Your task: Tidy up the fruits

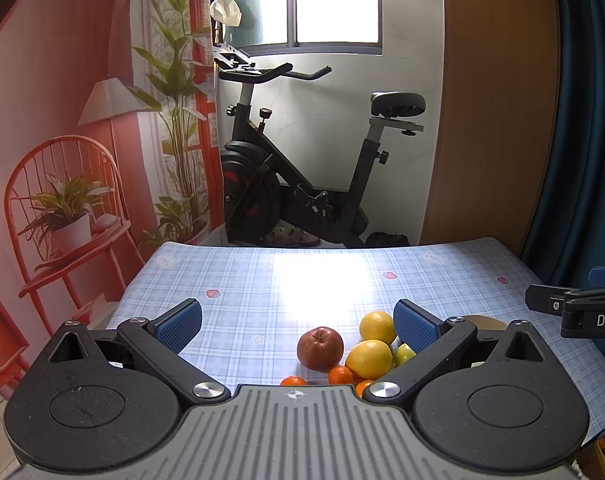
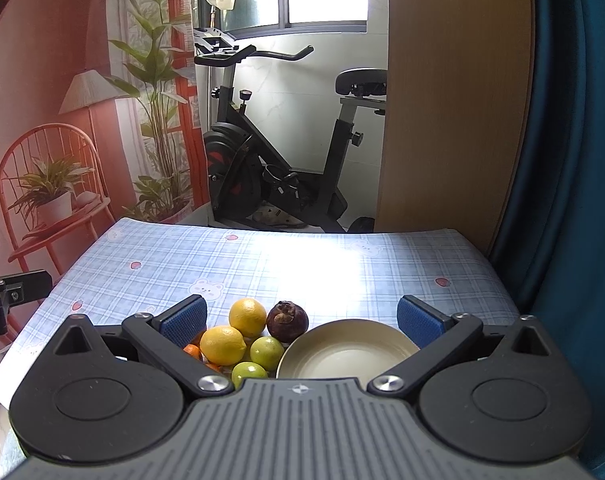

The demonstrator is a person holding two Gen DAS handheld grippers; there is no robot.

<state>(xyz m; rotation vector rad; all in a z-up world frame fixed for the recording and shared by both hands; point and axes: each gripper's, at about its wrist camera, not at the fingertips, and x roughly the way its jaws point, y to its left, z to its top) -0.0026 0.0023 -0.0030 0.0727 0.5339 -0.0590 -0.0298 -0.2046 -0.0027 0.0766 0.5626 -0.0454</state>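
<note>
We see the fruit heaped near the front edge of the blue plaid-covered surface [image 2: 262,264]: two round yellow lemons [image 2: 223,345], one behind the other, two small green limes [image 2: 267,352], a dark purple mangosteen [image 2: 287,320] and several small orange tangerines [image 1: 339,375] partly hidden under the pile. A round red apple [image 1: 320,348] stands at the heap's left side, touching or nearly touching the nearer lemon. Just right of the fruit, beside the mangosteen and limes, sits a shallow cream-coloured round plate [image 2: 334,360], holding nothing. Our left tool [image 1: 298,322] hovers over the fruit, its blue-padded fingers [image 1: 179,326] spread wide and gripping nothing. Our right tool [image 2: 302,320] hangs likewise released, straddling fruit and plate. Beyond the surface stand a black exercise bike [image 1: 298,168] and a bright window [image 1: 336,0].
</note>
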